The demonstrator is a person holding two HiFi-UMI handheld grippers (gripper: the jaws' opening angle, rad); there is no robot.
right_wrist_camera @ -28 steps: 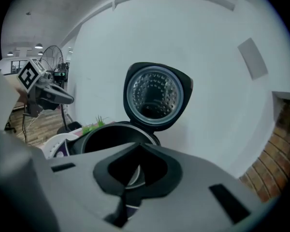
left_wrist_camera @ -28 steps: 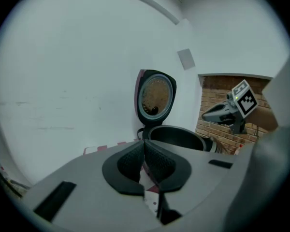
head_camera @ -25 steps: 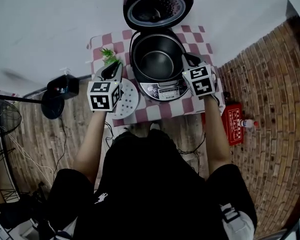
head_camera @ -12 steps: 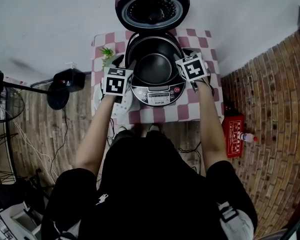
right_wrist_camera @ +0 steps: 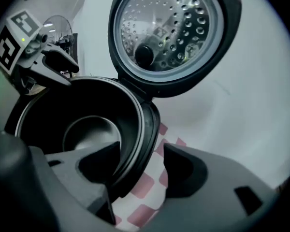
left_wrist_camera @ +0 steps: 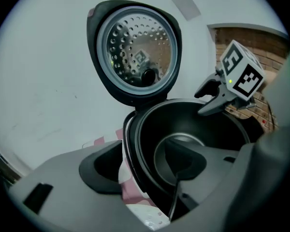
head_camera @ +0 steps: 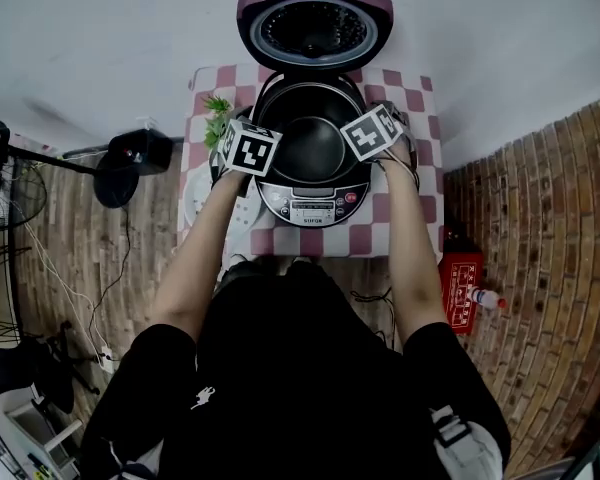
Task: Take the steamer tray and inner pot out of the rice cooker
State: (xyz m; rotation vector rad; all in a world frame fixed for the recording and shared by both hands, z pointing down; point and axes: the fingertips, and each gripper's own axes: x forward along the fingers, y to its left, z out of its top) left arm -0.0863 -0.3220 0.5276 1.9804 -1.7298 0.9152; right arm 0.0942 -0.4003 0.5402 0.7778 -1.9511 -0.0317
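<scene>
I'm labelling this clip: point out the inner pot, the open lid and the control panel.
inner pot (head_camera: 313, 150): head view, on its floor.
open lid (left_wrist_camera: 135, 47): left gripper view, on its perforated metal plate.
control panel (head_camera: 313, 206): head view, on its buttons.

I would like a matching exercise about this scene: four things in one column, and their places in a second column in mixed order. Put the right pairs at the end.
Things
1. lid
2. inner pot
3. steamer tray
4. red box

Places
A. on the floor, to the right of the checked cloth
B. on the checked cloth, to the left of the rice cooker
C. inside the rice cooker
D. raised open behind the rice cooker

Pairs: 1-D, 2-C, 3-B, 4-A
</scene>
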